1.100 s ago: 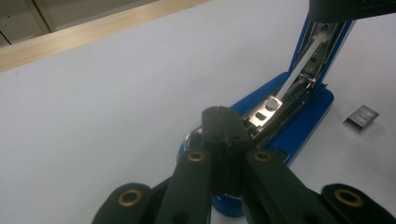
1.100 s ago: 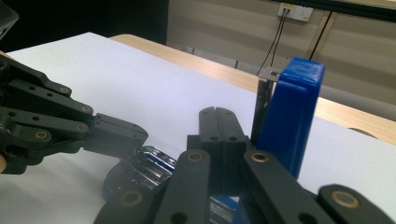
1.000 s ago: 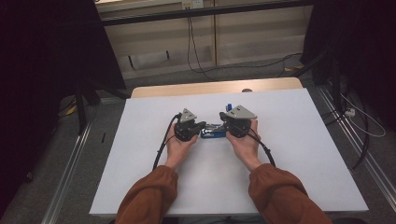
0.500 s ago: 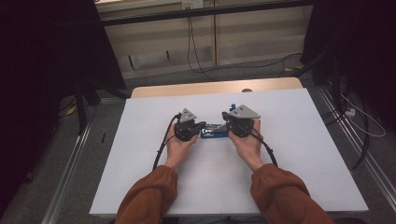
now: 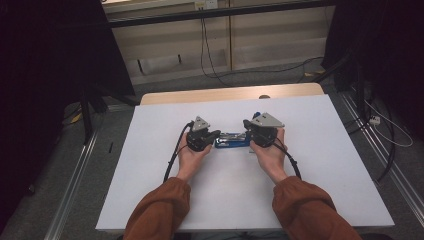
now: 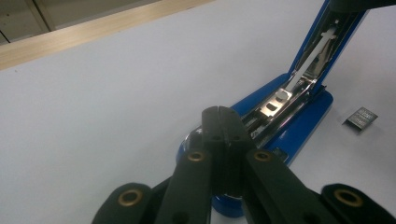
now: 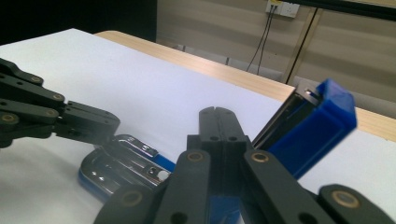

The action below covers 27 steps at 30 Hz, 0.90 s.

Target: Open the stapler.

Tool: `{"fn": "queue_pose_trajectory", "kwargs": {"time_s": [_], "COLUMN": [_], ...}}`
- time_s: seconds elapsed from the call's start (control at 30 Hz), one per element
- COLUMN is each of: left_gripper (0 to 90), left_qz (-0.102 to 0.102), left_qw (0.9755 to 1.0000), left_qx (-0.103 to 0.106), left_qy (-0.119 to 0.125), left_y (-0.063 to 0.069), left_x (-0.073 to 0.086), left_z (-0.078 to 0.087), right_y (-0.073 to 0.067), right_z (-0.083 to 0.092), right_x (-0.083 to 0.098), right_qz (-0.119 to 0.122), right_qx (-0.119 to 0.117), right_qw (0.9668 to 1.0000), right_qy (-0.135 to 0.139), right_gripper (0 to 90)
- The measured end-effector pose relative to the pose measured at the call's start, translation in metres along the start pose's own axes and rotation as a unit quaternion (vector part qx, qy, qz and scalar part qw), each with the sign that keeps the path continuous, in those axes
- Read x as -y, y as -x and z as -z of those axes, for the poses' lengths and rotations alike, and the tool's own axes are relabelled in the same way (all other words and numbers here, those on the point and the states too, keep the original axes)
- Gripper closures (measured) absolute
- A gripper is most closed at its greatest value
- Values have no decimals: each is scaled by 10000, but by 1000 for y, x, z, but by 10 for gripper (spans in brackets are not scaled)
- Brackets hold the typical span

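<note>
Stapler (image 6: 289,116) open, staple strip (image 6: 360,116) nearby

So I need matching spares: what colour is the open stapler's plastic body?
Blue stapler, clearest in the left gripper view.

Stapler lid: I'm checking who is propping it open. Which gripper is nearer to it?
Right. The right gripper sits with shut jaws just beside the raised lid. The left gripper is at the opposite end of the base, away from the lid.
</note>
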<state>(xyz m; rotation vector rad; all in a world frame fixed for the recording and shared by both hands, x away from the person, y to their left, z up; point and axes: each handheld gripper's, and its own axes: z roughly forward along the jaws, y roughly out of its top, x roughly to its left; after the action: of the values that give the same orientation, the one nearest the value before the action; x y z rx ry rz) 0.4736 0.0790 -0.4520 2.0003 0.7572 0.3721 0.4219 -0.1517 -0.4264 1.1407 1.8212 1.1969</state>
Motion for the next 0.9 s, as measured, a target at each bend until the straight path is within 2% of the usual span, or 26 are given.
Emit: {"fn": "queue_pose_trajectory", "kwargs": {"time_s": [0.27, 0.7, 0.9], "left_gripper": [900, 900, 900], "left_qz": [12, -19, -9], "left_qw": [10000, 10000, 10000], "left_qx": [3, -10, -21], "left_qy": [1, 16, 7], "left_y": [0, 0, 1], "left_x": [0, 1, 1], "left_z": [0, 0, 0], "right_y": [14, 28, 31], "right_z": [6, 11, 11], "right_x": [4, 14, 16], "right_qz": [-93, -188, -169], "right_qx": [113, 130, 50], "right_qw": [9999, 9997, 9997], "right_qy": [-21, -115, -162], "right_gripper": [900, 900, 900]}}
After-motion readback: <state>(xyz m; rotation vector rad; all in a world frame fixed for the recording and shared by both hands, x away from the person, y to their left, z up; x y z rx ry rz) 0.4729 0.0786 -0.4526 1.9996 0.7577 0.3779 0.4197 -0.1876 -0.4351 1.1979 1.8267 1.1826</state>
